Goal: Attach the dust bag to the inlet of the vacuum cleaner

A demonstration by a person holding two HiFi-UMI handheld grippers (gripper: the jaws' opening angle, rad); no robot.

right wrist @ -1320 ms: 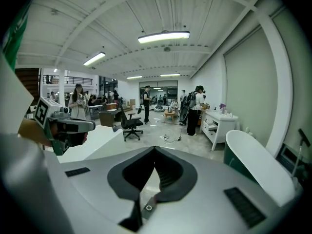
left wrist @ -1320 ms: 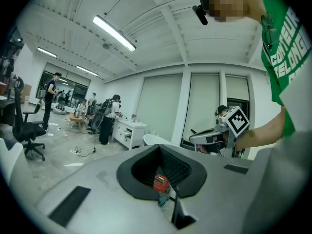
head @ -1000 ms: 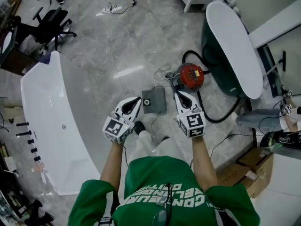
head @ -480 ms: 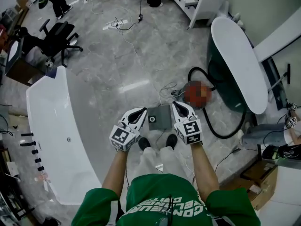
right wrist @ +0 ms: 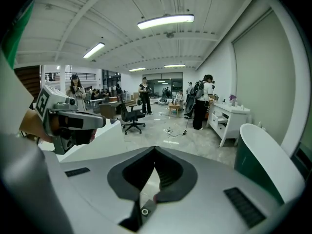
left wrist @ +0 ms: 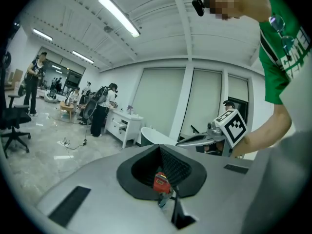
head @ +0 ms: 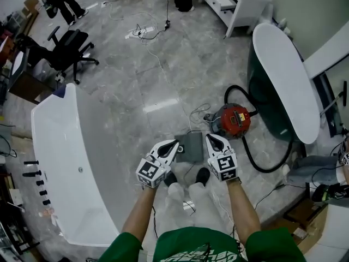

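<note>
My left claw [head: 173, 144] and right claw [head: 210, 137] wear smooth, glossy white plastic shells, with matt black lining inside the jaws. At twelve o'clock the dust bag [head: 191, 147] looks matt grey, paper or cloth, I cannot tell which. At one o'clock the vacuum cleaner [head: 234, 120] has a shiny red plastic body and a dull black hose [head: 256, 165]. The floor [head: 163, 70] is polished grey stone that mirrors the lamps. The bathtub [head: 65, 146] at nine o'clock is smooth gloss white. Matt brown cardboard boxes [head: 286, 225] sit at four o'clock, and my shirt [head: 191, 247] is green cloth.
</note>
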